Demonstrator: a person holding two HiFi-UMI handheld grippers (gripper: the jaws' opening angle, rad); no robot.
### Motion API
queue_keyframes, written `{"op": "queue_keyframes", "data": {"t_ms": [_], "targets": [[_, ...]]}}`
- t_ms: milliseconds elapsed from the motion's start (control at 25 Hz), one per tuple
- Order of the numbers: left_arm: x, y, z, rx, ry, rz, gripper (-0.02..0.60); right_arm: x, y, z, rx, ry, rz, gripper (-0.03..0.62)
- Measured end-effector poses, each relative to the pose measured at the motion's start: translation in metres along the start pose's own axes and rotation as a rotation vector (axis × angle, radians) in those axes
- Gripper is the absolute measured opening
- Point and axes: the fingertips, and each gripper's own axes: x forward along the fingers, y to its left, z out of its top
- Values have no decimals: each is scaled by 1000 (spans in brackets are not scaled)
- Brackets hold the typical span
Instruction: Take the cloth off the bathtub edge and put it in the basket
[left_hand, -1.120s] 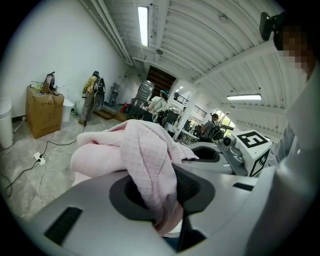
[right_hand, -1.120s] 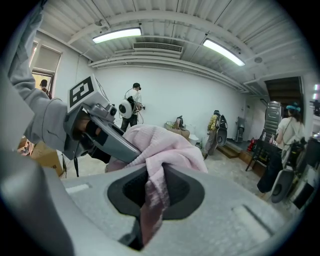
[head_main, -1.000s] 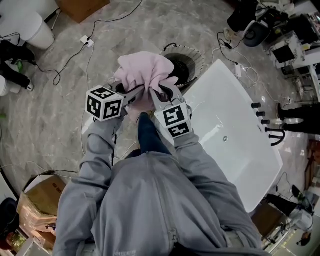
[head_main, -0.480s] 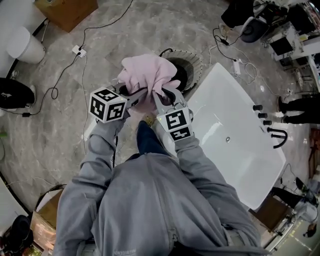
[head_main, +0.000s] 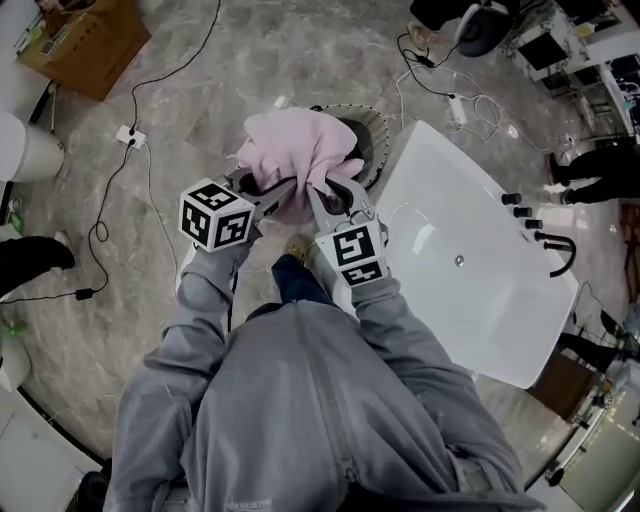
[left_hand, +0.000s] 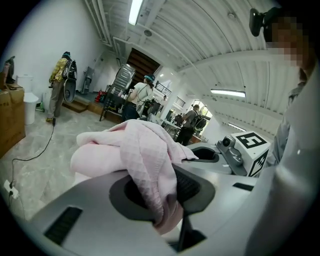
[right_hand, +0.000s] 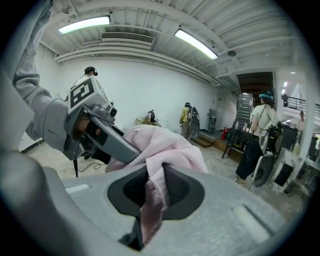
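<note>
Left gripper (head_main: 289, 186) and right gripper (head_main: 320, 193) held forward, side by side; fingers (right_hand: 179, 191) pinching the cloth (head_main: 295, 145).

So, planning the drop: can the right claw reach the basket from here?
Probably yes: the basket lies just beyond the right claw, with only the cloth it grips between them.

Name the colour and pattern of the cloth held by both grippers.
Pale pink cloth with a fine waffle-grid weave, clearest in the left gripper view.

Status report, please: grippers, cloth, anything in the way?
Left gripper, right gripper: both shut on pink waffle cloth. Cloth bunched, off white bathtub, not yet in round ribbed basket. Nothing blocking.
</note>
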Motion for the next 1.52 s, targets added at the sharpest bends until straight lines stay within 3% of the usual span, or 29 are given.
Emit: {"op": "queue_keyframes", "data": {"t_ms": [600,1000,1520], "targets": [[44,16,61,93,79,-174,92,12,-66,24,80,-5,-189,40],[66,23,96,144,99,-238,92,20,-101,38,117,-10,-295,40],[122,51,81,130,128,-290,92,47,-140,-7,157,26,-326,40]]}}
